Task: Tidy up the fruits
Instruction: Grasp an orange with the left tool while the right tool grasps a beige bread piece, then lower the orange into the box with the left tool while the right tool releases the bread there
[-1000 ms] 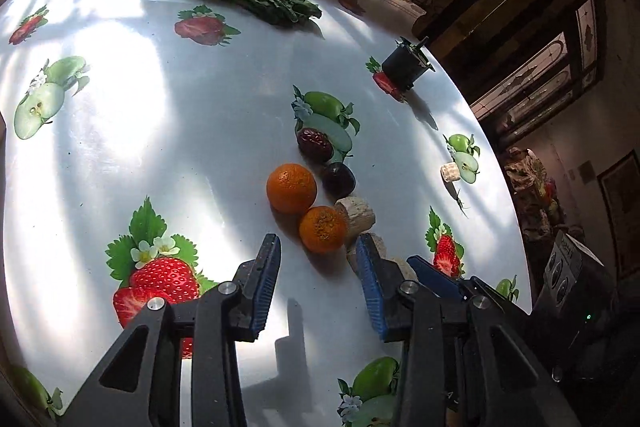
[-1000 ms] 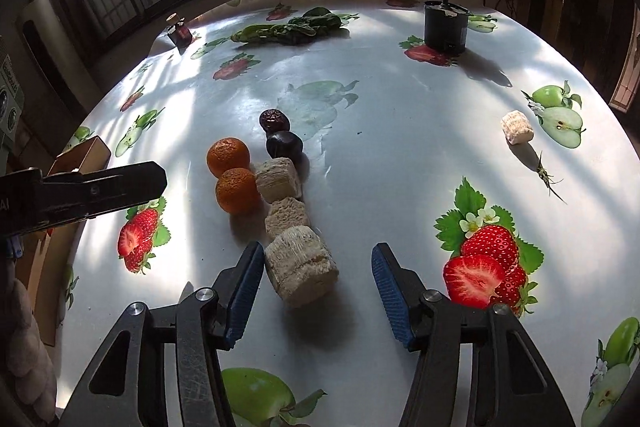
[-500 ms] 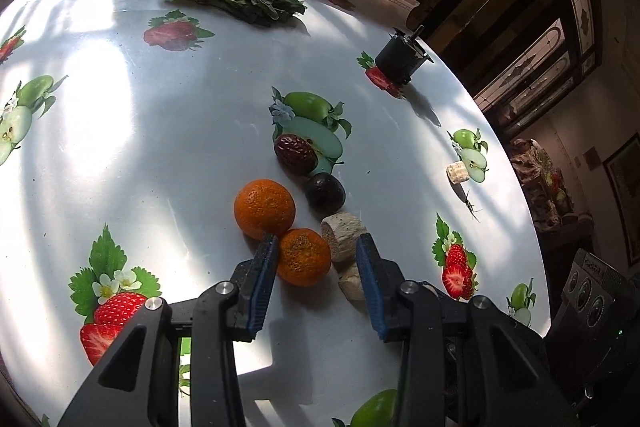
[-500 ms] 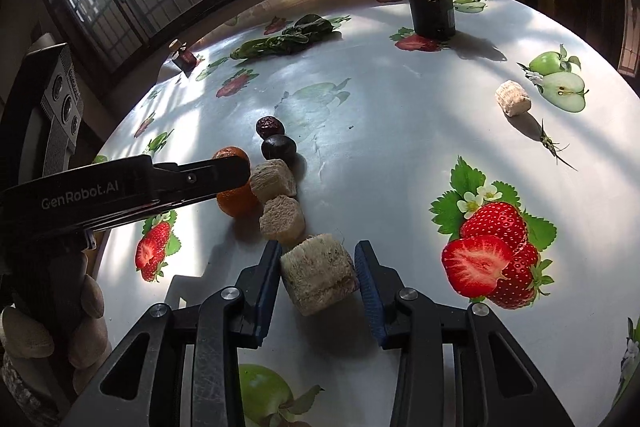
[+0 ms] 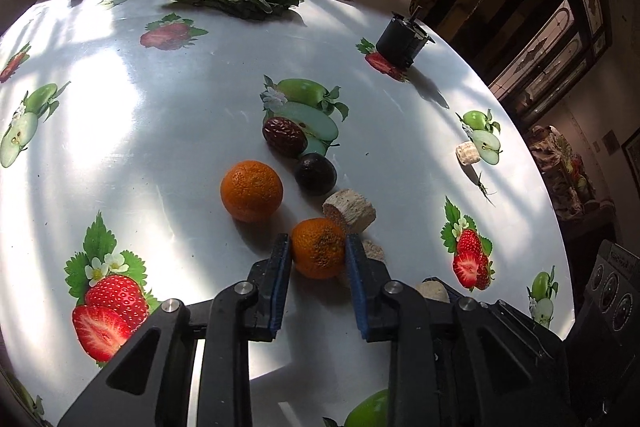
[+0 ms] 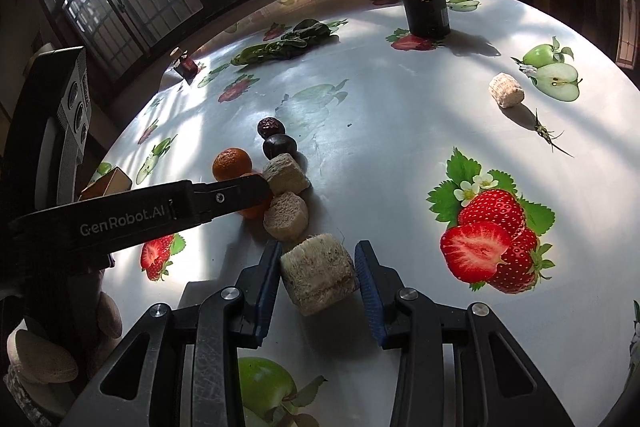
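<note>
Since the earlier frame, left hand-held gripper (image 5: 318, 251) has advanced and clamped the nearer of two round orange tangerines (image 5: 318, 247) on the fruit-print worktop (image 5: 168, 147). Right hand-held gripper (image 6: 317, 267) grips one of four beige fibrous cylinders (image 6: 317, 279). Two dark fruits (image 5: 315, 173) lie beyond.

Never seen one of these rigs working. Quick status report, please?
Left gripper shut on near orange. Right gripper clamped on fibrous beige chunk. Second orange loose on table. Another beige chunk touches held orange.
</note>
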`<action>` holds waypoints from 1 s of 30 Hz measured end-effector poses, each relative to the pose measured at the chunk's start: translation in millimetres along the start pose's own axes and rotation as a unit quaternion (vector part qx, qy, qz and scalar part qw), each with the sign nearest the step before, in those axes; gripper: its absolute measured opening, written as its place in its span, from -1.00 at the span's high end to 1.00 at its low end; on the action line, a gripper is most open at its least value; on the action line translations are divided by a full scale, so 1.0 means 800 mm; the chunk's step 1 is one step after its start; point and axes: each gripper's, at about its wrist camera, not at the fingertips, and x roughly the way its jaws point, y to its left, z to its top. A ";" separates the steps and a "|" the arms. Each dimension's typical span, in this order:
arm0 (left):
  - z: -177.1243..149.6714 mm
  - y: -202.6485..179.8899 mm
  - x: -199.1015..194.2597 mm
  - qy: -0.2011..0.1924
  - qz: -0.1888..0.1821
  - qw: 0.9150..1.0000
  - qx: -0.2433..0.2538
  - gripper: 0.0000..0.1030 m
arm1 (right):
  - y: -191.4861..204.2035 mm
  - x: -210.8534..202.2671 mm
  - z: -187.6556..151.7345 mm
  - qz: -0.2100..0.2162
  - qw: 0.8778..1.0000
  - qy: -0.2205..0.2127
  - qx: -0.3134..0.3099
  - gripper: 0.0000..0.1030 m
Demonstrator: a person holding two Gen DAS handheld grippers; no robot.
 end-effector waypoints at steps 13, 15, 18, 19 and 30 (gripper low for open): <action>-0.046 0.083 -0.160 -0.088 -0.020 0.995 -0.050 0.49 | 0.014 -0.024 -0.001 -0.010 0.999 -0.028 -0.015 0.22; -0.053 0.112 -0.188 -0.102 -0.002 0.993 -0.065 0.49 | 0.032 -0.033 0.000 0.012 0.999 -0.024 -0.020 0.22; -0.063 0.156 -0.227 -0.127 0.041 0.988 -0.074 0.49 | 0.073 -0.046 0.004 0.046 0.998 -0.021 -0.041 0.22; -0.066 0.171 -0.239 -0.134 0.056 0.986 -0.076 0.49 | 0.091 -0.047 0.008 0.056 0.997 -0.020 -0.050 0.22; -0.106 0.346 -0.283 -0.114 0.164 0.965 -0.170 0.49 | 0.318 0.011 0.001 0.160 0.972 0.043 -0.166 0.21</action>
